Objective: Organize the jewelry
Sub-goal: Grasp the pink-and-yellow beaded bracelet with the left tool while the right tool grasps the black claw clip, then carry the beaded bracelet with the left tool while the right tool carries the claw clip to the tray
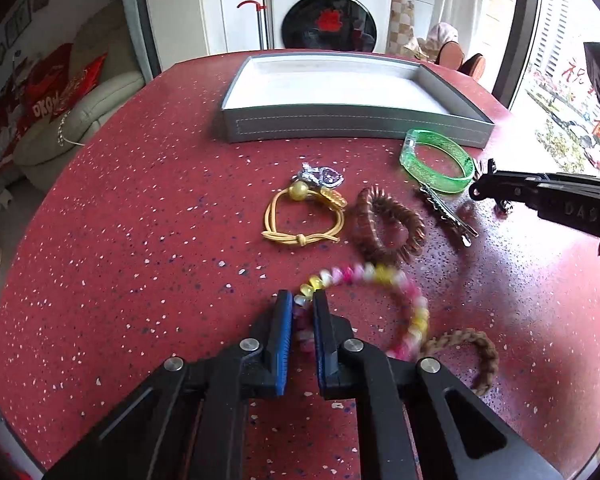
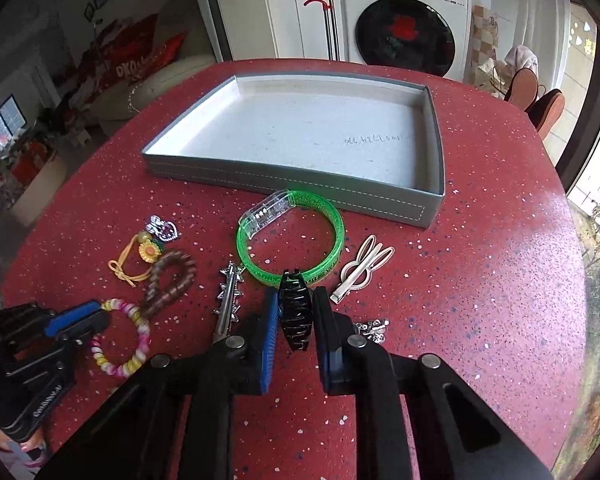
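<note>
On the red speckled worktop (image 2: 480, 240), the left gripper (image 1: 303, 300) has its jaws narrowed onto the pink-and-yellow spiral hair tie (image 1: 380, 276), pinched at its near left part, while the right gripper (image 2: 296, 300) has its jaws clamped on a black claw clip (image 2: 296, 312) just at the near edge of the green bangle (image 2: 292, 236). The grey tray (image 2: 260, 176) sits at the far side of the worktop with nothing in it. Between tray and grippers lie a yellow cord hair tie (image 1: 300, 220), a brown coil hair tie (image 1: 388, 228), a silver barrette (image 2: 228, 300), a white hair clip (image 2: 360, 268) and, at the near right in the left wrist view, a braided brown band (image 1: 476, 360).
</note>
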Motion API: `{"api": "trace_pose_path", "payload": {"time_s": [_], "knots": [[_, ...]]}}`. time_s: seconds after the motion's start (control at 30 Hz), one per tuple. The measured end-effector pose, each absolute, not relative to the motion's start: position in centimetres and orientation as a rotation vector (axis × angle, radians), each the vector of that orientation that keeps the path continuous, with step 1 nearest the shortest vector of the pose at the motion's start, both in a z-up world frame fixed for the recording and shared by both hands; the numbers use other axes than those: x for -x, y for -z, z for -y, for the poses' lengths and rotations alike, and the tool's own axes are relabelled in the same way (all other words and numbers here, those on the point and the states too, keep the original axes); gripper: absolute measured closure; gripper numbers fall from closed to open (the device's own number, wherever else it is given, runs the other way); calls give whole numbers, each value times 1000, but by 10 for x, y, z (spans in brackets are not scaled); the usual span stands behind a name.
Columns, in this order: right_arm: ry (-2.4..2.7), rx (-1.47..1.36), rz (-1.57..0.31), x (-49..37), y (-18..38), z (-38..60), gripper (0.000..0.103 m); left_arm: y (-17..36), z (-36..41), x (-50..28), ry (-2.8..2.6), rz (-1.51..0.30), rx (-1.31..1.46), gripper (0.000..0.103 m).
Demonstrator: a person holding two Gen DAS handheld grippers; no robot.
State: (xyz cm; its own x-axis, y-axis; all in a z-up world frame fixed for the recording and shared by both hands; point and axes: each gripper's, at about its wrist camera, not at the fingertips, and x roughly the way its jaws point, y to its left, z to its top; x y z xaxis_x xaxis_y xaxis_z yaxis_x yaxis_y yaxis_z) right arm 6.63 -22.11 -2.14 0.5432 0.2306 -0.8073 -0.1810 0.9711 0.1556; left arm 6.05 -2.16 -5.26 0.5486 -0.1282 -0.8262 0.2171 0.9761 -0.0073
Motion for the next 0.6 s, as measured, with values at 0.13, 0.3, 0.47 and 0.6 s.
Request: {"api": "trace_pose_path", "payload": {"time_s": [0.13, 0.3, 0.47, 0.6], "knots": [[-266, -113, -961, -64, 15, 228, 84, 48, 14, -61, 247, -971, -14, 76], [-286, -159, -948, -60, 5, 233, 84, 34, 8, -59, 263, -946, 19, 76], [-295, -198, -939, -65, -6, 239, 84, 13, 4, -66, 284, -914, 63, 76], [-291, -213, -928, -72, -15, 244, 84, -2, 9, -78, 307, -891, 78, 76]]}}
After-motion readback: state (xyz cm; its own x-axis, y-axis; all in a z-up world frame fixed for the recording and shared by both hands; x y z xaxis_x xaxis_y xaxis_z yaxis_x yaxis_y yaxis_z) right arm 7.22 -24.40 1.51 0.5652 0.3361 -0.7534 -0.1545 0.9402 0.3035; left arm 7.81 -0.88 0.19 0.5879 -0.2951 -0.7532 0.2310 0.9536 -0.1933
